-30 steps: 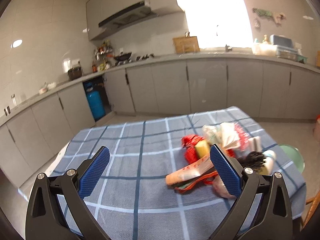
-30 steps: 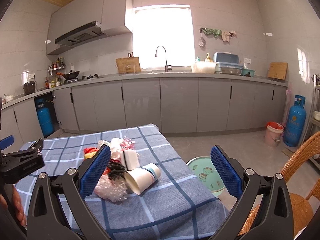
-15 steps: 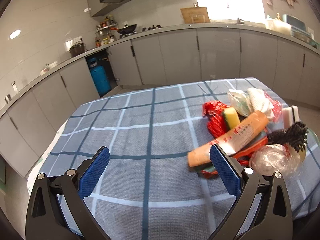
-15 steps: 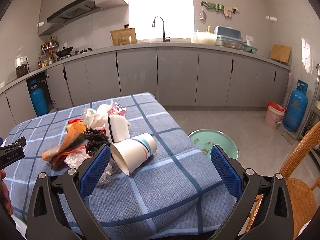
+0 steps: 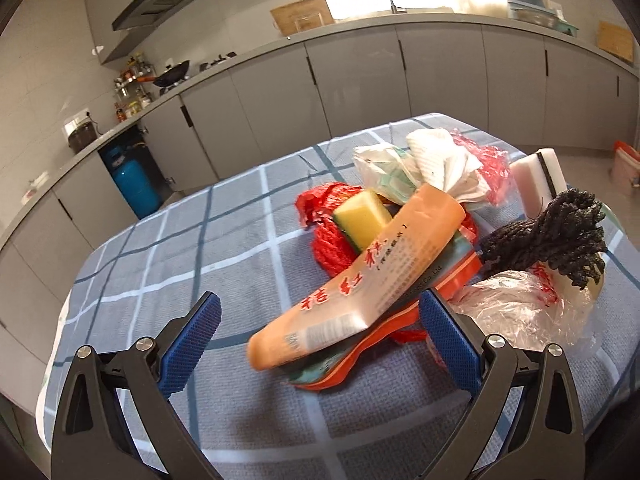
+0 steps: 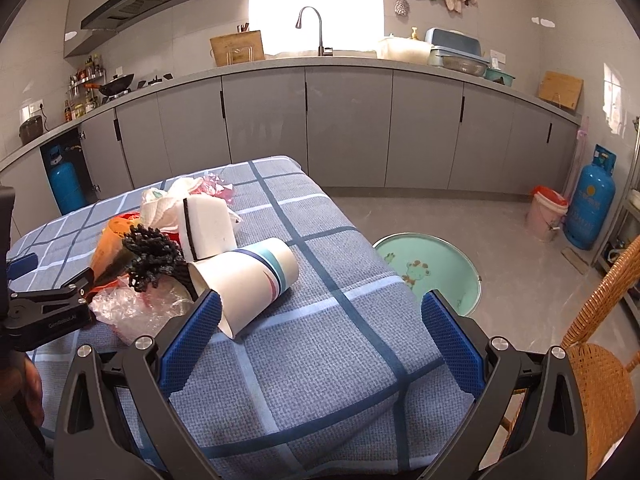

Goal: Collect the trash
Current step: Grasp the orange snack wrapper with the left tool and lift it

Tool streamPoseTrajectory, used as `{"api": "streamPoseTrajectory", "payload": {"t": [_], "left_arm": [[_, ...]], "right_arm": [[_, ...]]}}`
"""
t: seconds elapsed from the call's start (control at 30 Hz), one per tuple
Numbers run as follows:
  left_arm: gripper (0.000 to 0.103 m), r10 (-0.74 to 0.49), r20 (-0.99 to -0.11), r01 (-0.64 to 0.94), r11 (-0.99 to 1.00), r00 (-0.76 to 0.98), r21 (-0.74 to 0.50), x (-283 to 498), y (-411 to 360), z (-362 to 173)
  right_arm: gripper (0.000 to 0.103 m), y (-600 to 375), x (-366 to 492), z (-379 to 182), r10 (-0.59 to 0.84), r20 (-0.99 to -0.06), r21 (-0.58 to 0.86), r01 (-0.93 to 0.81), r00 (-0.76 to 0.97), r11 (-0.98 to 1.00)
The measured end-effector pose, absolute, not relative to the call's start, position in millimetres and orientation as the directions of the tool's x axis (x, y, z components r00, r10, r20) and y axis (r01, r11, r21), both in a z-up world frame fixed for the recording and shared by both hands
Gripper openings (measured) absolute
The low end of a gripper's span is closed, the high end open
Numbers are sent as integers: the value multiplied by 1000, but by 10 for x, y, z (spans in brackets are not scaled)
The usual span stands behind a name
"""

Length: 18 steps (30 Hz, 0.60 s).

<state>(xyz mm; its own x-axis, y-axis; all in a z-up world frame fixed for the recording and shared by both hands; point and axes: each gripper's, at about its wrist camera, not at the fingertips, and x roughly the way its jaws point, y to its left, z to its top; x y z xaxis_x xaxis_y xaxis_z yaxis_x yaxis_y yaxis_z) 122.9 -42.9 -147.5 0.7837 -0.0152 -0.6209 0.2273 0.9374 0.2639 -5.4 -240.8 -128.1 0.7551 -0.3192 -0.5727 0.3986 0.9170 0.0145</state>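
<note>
A pile of trash lies on the blue checked tablecloth [image 5: 224,264]. It holds an orange wrapper [image 5: 360,280], a yellow sponge [image 5: 362,216], red netting [image 5: 328,240], crumpled white paper [image 5: 436,164], a black scrubber [image 5: 548,236], a clear plastic bag [image 5: 516,312] and a white sponge block [image 5: 536,180]. My left gripper [image 5: 320,344] is open, its fingers either side of the wrapper's near end. My right gripper [image 6: 320,340] is open above the cloth [image 6: 320,360], its left finger beside a tipped paper cup [image 6: 248,280].
A green basin [image 6: 432,268] stands on the floor right of the table. A wicker chair [image 6: 600,352] is at the right. Blue gas cylinder [image 6: 588,204] and a pink bucket [image 6: 546,216] stand by the grey cabinets [image 6: 344,136].
My left gripper has moved forward and right, closing in on the orange wrapper. My right gripper has come down and closer to the paper cup. Both stay open.
</note>
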Motion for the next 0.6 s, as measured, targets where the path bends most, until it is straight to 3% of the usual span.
{"api": "streamPoseTrajectory", "payload": {"t": [0.07,0.13,0.2,0.3,0.4,0.6], "left_arm": [[97,-47,-639,252,939,768,233,1278,-443,-1516],[85,-74,-648,268,941,758,207,1311,-424,-1538],[55,-111,-671,293,942,733,164,1339,-397,-1573],[25,-157,-690,318,942,707,112,1347,-342,-1601],[16,-151,-670,322,937,727,138,1294,-353,-1589],[7,-161,-624,308,942,765,135,1196,-291,-1399]], "right_arm": [[98,-2404,3,-1320,-316,-583,5,393,748,919],[98,-2399,47,-1347,-315,-592,-1,390,742,921],[98,-2399,87,-1378,-311,-598,-3,386,739,923],[98,-2374,131,-1415,-310,-604,-14,380,734,925],[98,-2347,175,-1438,-312,-607,-26,374,731,927],[98,-2274,217,-1392,-314,-591,-49,356,743,933]]}}
